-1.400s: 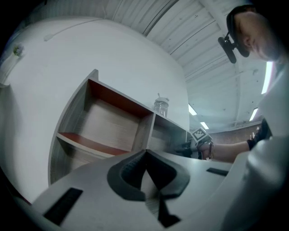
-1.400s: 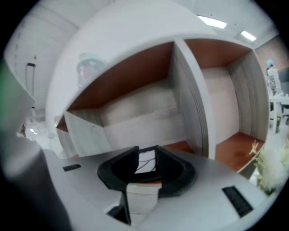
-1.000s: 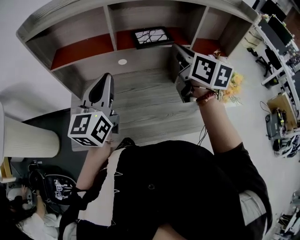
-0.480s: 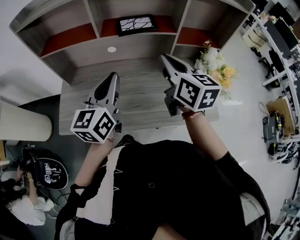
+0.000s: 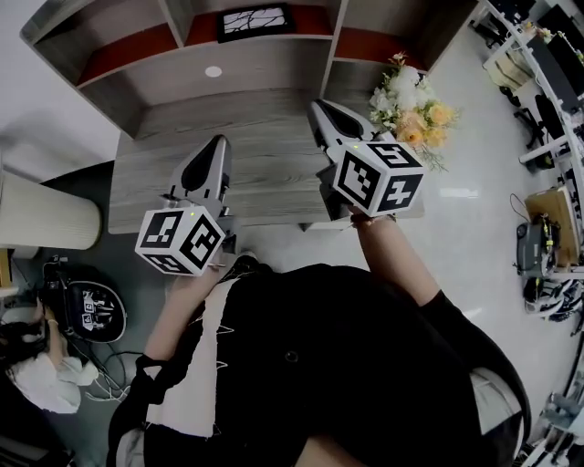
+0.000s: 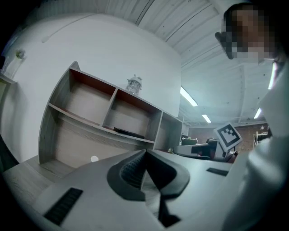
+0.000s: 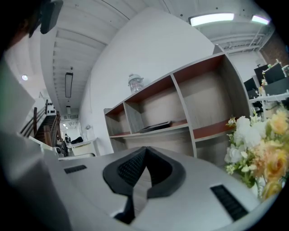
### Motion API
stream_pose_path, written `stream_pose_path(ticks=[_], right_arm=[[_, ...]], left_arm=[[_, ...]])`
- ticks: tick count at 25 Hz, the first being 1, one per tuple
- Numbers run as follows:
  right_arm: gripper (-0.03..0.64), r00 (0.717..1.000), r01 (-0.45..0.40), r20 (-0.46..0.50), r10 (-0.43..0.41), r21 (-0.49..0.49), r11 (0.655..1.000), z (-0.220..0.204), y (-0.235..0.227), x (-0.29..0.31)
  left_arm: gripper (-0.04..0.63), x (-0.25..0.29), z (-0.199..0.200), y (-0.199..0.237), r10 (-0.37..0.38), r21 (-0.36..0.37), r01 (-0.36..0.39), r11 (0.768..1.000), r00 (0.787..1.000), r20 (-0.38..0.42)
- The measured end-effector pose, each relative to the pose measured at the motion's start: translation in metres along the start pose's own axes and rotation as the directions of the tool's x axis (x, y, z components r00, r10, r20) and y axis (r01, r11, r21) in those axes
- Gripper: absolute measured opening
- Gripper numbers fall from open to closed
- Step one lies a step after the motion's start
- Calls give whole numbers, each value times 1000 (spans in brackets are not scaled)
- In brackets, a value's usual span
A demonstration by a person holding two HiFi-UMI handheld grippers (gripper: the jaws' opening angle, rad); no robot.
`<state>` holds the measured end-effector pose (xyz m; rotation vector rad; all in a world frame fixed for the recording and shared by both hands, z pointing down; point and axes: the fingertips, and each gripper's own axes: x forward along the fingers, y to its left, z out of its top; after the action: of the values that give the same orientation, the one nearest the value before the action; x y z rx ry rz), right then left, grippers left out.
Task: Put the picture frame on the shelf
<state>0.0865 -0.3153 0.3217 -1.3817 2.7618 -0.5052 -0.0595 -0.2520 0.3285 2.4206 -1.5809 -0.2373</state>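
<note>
Closest in, the left hand-held gripper (image 5: 217,146) hangs over the wood counter (image 5: 265,182) with its jaws pressed fully together and nothing in them. Next to it, the right hand-held gripper (image 5: 318,106) has just been cracking open a hair, but its tips look like they're touching and it's empty too. A bouquet (image 5: 412,102) sits at the counter's right end. Behind stands the shelf (image 5: 137,57), and the picture frame (image 5: 255,19) lies flat in its middle compartment.

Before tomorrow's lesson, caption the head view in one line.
Picture frame lies in shelf's middle compartment; left gripper and right gripper hang empty above the desk, right jaws just easing apart.
</note>
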Motion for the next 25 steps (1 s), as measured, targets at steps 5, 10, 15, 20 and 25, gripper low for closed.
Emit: stream_pose_path(ticks=[5,10,15,20,25], right_arm=[[3,1000,-20,-14,20,-37,999,-15,7,-15],[3,999,-29,-29,28,-43,999,-27,11,-27],[4,999,-34,-32,32,-51,998,-33,15,-36],[4,999,-37,-34,35,-60,998,-34,17,-42],[5,999,-36,-38,34,-64,997,-35,16,-48]], left_arm=[[9,-16,-12,-11,23,-2,-23,1000,1000,-6],[9,-31,-23,-18,42,-4,-42,999,999,-14],[9,-40,-23,-23,52,2,-52,999,999,-4],[9,-43,-24,-29,50,6,-50,999,999,-2],[9,-42,-24,-35,43,8,-43,999,999,2]])
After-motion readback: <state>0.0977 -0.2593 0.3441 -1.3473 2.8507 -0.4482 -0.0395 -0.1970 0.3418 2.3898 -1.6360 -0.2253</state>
